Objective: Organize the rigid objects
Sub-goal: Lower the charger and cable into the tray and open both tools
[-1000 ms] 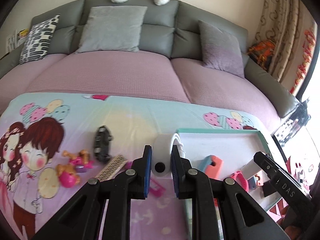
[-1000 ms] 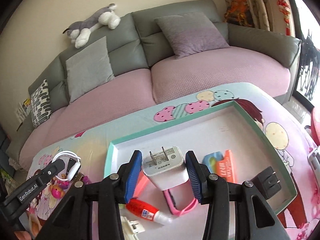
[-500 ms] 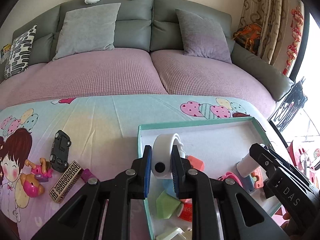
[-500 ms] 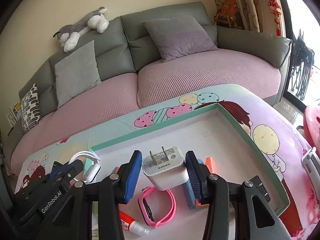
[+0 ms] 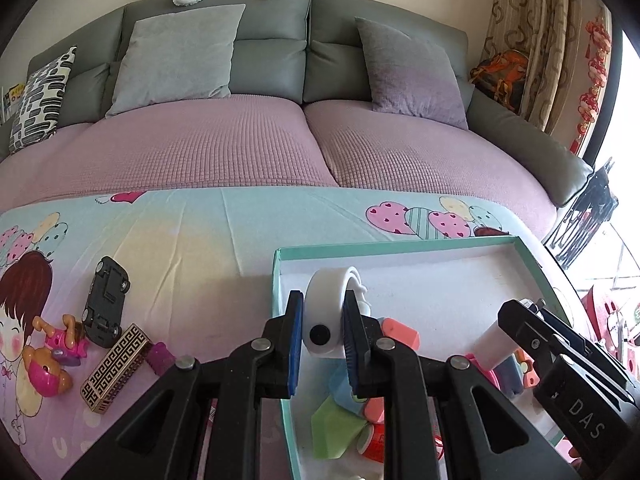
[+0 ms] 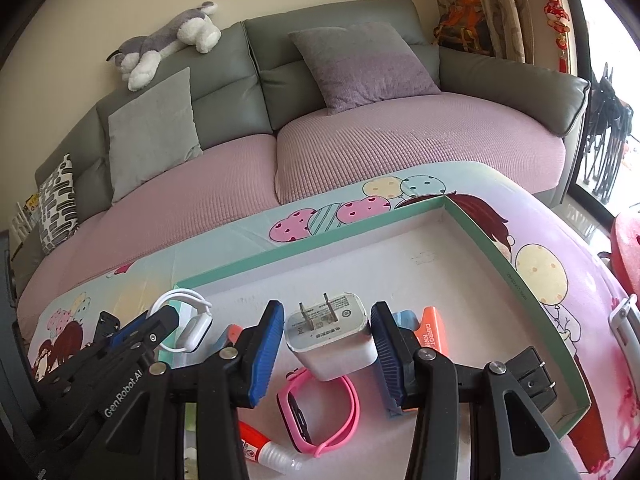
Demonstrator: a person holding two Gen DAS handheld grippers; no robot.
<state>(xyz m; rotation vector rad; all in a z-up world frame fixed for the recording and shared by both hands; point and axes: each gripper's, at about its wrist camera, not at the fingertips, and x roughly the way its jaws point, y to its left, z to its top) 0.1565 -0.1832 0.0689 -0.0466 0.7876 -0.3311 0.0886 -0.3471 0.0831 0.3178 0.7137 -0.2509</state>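
Right wrist: white charger (image 6: 328,336) gripped over tray's (image 6: 304,250) bare far floor

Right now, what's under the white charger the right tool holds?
Under the white charger, the pink watch lies on the teal box floor. The floor directly under the charger body is hidden.

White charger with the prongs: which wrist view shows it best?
Right wrist view. The charger sits centred between the right gripper's fingers, with prongs, label and body clear, above the tray. The left wrist view shows only a white sliver behind that gripper, at the right edge.
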